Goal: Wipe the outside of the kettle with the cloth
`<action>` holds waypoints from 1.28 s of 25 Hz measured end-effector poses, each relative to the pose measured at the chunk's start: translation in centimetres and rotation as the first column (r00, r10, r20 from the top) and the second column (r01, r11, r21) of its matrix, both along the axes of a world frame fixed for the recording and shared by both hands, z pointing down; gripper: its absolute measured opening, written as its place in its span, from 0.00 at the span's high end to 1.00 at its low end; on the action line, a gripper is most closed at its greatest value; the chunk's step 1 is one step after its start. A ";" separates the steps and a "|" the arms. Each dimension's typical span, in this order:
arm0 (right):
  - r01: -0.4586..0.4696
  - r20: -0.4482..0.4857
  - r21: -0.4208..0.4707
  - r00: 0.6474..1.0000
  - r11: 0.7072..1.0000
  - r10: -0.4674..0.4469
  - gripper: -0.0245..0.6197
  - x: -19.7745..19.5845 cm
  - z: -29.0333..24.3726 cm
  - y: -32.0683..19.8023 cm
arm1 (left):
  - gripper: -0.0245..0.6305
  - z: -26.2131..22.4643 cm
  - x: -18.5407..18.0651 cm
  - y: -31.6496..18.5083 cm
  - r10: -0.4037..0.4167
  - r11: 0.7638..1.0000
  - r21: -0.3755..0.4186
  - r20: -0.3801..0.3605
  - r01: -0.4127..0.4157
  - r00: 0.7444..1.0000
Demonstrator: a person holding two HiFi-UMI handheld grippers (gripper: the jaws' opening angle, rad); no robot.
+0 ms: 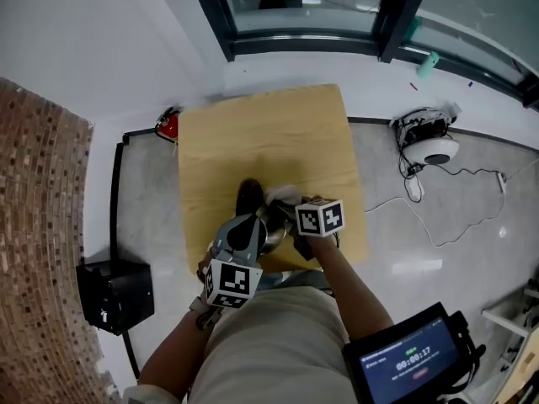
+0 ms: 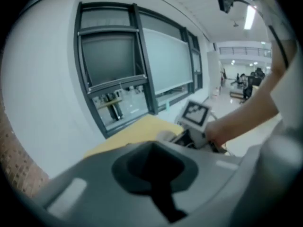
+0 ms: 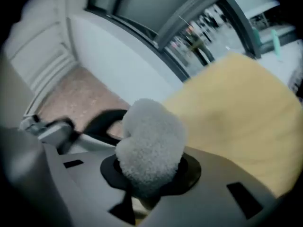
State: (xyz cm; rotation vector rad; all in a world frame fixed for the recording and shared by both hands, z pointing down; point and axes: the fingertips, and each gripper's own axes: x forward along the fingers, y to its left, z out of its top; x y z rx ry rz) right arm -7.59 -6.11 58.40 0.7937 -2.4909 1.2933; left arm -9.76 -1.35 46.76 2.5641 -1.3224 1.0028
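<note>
The kettle (image 1: 271, 231), shiny with a dark handle (image 1: 248, 196), stands near the front edge of the yellow wooden table (image 1: 269, 133). My left gripper (image 1: 244, 227) sits over it from the near side. Its jaws look shut with something dark between them, seemingly the handle. My right gripper (image 1: 288, 209) is shut on a fluffy white cloth (image 3: 150, 143) and holds it against the kettle's right side (image 1: 284, 194). In the right gripper view the black handle (image 3: 102, 121) curves just left of the cloth. The kettle's body is mostly hidden by both grippers.
A black box (image 1: 114, 293) stands on the floor left of the table, and a red object (image 1: 168, 126) lies by its far left corner. A white device with cables (image 1: 429, 146) lies at the right. A window frame (image 1: 303, 40) runs beyond the table, with a brick wall (image 1: 34, 225) at the left.
</note>
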 end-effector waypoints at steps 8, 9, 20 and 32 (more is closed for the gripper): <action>0.001 0.204 -0.059 0.979 0.998 0.011 0.80 -0.2 -2.9 0.6 | 0.97 0.1 -0.3 -0.1 -0.003 1.000 -0.009 -0.017 0.003 1.000; 0.028 0.285 -0.003 0.958 1.000 -0.026 0.80 -0.5 -5.8 1.1 | 0.97 -0.1 -0.3 -0.1 -0.007 1.000 -0.007 -0.021 0.007 1.000; -0.138 0.187 -0.335 0.960 0.932 0.209 0.79 3.7 0.0 4.2 | 0.97 0.5 -2.4 -0.8 -0.098 0.995 -0.038 -0.069 0.096 0.993; -0.248 0.345 -0.594 0.781 0.766 0.520 0.79 3.6 1.6 3.6 | 0.98 3.1 -8.9 -0.1 -0.635 0.770 -0.415 -0.581 0.486 0.509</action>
